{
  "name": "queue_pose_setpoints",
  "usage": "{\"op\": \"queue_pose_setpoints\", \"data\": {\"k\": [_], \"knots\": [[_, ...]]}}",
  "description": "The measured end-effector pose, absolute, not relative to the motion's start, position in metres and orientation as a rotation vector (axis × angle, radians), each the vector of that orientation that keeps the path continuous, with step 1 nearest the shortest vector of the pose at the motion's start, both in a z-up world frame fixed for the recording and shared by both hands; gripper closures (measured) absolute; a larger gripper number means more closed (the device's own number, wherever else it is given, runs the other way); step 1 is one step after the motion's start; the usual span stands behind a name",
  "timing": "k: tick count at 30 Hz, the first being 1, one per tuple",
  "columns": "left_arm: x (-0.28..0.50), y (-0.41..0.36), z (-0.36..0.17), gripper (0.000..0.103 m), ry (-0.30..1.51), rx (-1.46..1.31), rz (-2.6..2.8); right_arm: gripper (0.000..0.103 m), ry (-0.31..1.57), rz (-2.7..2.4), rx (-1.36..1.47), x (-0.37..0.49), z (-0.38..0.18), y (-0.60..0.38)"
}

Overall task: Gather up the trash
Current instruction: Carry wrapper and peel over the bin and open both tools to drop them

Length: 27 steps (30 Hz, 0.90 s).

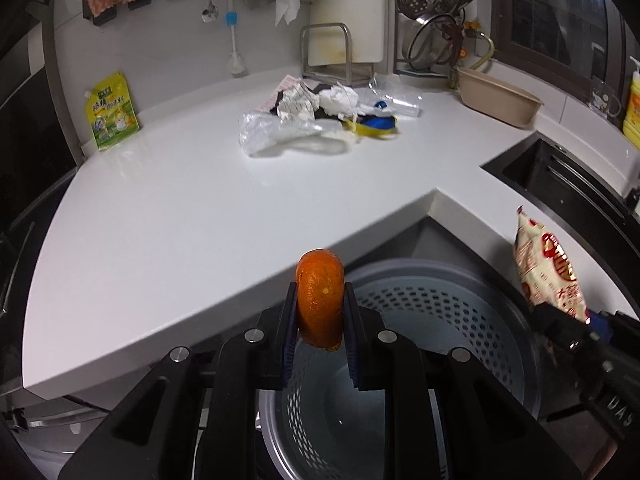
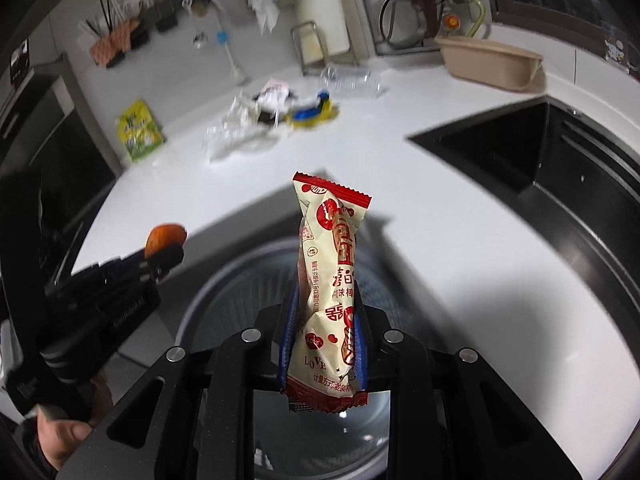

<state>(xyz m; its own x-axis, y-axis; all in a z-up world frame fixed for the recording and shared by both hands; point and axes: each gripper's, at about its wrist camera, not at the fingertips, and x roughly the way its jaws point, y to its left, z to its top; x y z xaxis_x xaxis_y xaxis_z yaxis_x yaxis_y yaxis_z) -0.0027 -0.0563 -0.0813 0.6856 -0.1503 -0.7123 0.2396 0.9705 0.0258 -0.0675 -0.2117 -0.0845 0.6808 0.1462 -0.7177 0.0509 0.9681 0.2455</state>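
**Both grippers loaded above the bin**

The left gripper [image 1: 320, 304] is clamped on a curled piece of orange peel [image 1: 320, 300]; the right gripper [image 2: 324, 320] pinches a cream-and-red snack wrapper [image 2: 328, 288] upright. Both hang over the round grey perforated bin [image 1: 440, 304] (below the counter's edge). Farther back, a pile of crumpled paper and clear plastic trash [image 1: 320, 116] lies on the white countertop [image 1: 180, 208].

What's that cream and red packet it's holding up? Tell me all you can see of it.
The snack wrapper is a long cream plastic packet with red serrated ends, red printed characters and the word LOVE. It stands nearly upright, slightly crumpled, pinched low between the right gripper pads, above the perforated grey bin. Nothing else touches it.
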Motion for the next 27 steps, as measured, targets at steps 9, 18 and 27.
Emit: {"op": "queue_pose_setpoints", "data": {"k": [9, 18, 27], "knots": [[-0.018, -0.054, -0.103, 0.082, 0.832, 0.115, -0.24, 0.079, 0.912, 0.09, 0.228, -0.085, -0.116, -0.192], [-0.022, -0.054, -0.12, 0.081, 0.874, 0.131, -0.253, 0.079, 0.947, 0.091, 0.242, -0.085, -0.132, -0.191], [-0.015, -0.05, -0.127, 0.079, 0.907, 0.129, -0.252, 0.078, 0.959, 0.075, 0.253, -0.078, -0.138, -0.194]]}}
